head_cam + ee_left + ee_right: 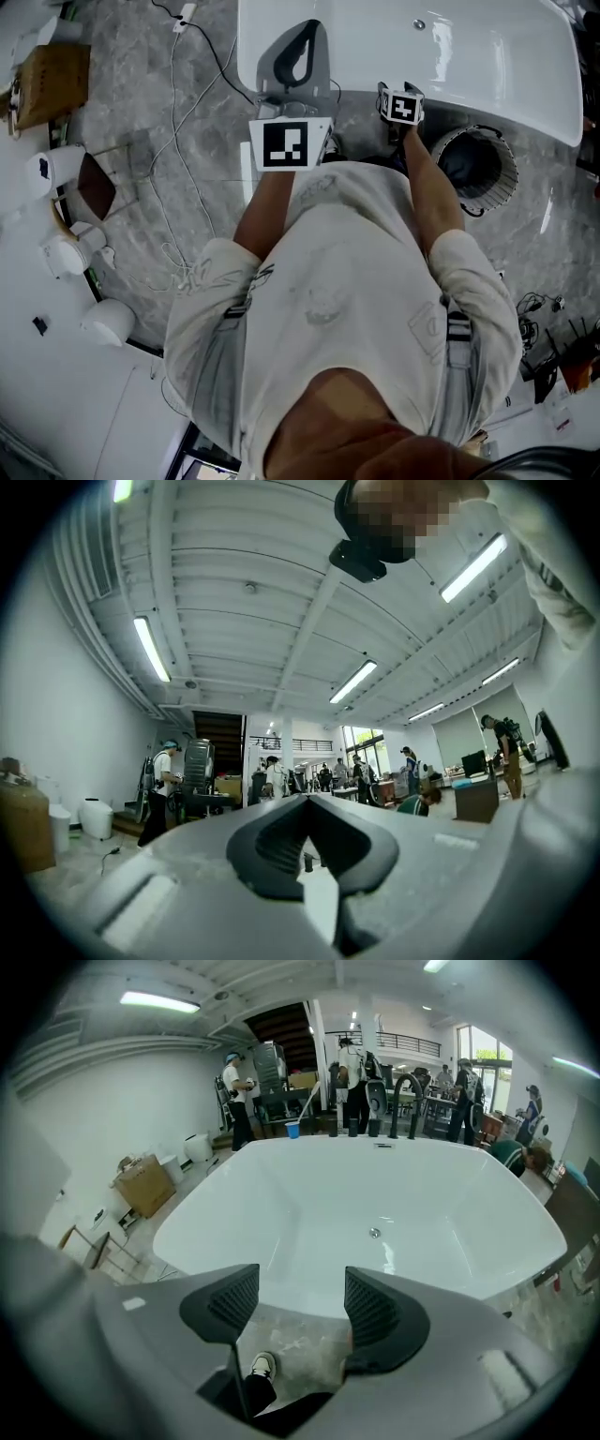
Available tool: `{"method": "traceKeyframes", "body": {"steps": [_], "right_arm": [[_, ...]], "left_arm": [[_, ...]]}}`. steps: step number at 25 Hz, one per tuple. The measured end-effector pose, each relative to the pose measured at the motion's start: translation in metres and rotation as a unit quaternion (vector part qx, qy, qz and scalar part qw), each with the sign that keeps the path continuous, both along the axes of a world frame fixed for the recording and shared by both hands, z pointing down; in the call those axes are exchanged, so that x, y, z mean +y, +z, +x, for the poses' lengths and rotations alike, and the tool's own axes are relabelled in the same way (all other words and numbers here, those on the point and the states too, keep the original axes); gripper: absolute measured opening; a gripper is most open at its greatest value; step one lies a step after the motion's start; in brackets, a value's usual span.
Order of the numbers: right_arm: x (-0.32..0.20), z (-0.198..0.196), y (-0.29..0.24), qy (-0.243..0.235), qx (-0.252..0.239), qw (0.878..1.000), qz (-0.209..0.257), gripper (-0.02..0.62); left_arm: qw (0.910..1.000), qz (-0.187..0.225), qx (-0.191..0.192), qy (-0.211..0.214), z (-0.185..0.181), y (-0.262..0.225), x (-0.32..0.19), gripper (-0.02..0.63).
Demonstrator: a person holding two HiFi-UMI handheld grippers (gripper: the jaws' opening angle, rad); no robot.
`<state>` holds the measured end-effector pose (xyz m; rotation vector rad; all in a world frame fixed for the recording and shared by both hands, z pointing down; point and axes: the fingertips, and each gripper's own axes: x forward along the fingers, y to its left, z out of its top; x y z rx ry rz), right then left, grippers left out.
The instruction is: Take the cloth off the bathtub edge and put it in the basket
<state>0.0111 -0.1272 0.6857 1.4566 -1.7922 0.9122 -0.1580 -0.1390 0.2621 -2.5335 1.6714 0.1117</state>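
**Head view with both gripper views.** Nearest, the left gripper is held about level and pointed at the open hall. Its jaws are clenched tip to tip on nothing, so it is judged to be parked as the idle tool. The right gripper is tilted downward with its jaws released and parted. Only floor and a shoe are seen between them, a pose judged to suit a reach toward the rim or a release over the basket. At 2 o'clock from the person, the basket is stood just beside the bathtub, which lies at 12 o'clock. No cloth is seen on the visible rim. A dark mass inside the basket may be the cloth, though this cannot be confirmed.
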Motion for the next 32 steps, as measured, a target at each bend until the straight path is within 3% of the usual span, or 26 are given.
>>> {"method": "traceKeyframes", "body": {"steps": [9, 19, 23, 32], "right_arm": [[-0.001, -0.021, -0.006, -0.017, 0.01, 1.0, 0.009, 0.291], [-0.042, -0.017, -0.079, -0.034, 0.001, 0.991, 0.131, 0.29], [-0.05, -0.023, -0.134, -0.053, 0.003, 0.977, 0.206, 0.29], [-0.057, -0.035, -0.277, -0.067, -0.007, 0.926, 0.371, 0.29]], "left_arm": [[0.9998, -0.009, 0.014, -0.015, -0.031, 0.006, -0.002, 0.0], [0.9996, -0.004, 0.024, -0.017, -0.027, 0.007, -0.009, 0.0], [0.9996, -0.011, 0.023, -0.016, -0.026, 0.007, -0.006, 0.0], [0.9996, -0.003, 0.023, -0.016, -0.026, 0.005, -0.008, 0.0]]}}
